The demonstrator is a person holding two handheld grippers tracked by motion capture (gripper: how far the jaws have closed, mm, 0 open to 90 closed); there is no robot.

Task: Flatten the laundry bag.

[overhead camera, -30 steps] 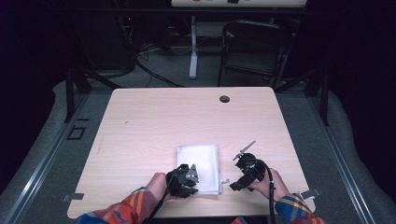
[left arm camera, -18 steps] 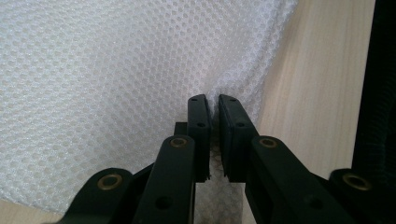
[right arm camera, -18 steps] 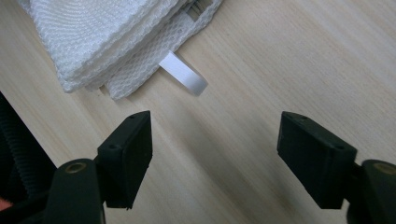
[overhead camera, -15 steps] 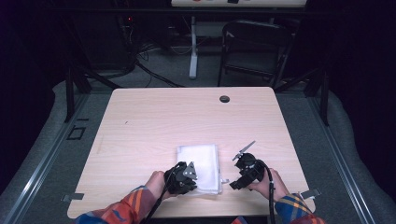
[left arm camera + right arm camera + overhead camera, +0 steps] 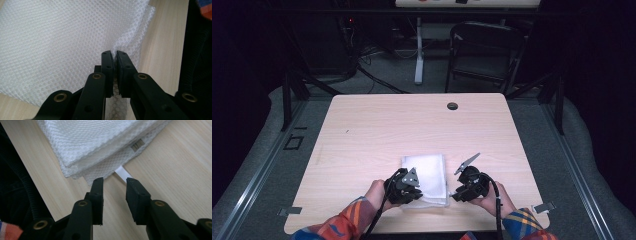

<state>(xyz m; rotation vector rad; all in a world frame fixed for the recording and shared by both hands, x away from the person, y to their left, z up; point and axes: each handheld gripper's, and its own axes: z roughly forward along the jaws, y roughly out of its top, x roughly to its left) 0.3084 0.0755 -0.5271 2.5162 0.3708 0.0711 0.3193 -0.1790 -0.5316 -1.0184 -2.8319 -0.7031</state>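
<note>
Although half a second has passed, we find little changed from above: the mesh (image 5: pixel 426 179) lies in the same spot near the tabletop's (image 5: pixel 377 130) near edge, right of its middle, and both hands sit where they did, the left gripper (image 5: pixel 408 186) over the mesh's near left corner and the right gripper (image 5: pixel 464 190) just beside its right edge.

We cannot read either grip from above; the gripper views settle it. In the left gripper view, we see the left gripper (image 5: pixel 114 56) clamped on a pinched-up fold of the white mesh (image 5: pixel 62 37), the cloth bunching between the two pads and trailing below them. The bare wood (image 5: pixel 165 50) shows to the right of the mesh there.

In the right gripper view, we see the right gripper (image 5: pixel 113 183) with its jaws apart and nothing between them, low over the wood (image 5: pixel 175 170). Just ahead of its tips lies the folded mesh's (image 5: pixel 95 140) corner, stacked in several layers, with a white tag (image 5: pixel 122 173) sticking out from under it toward the gap, and a small striped label (image 5: pixel 137 145) on the edge.
</note>
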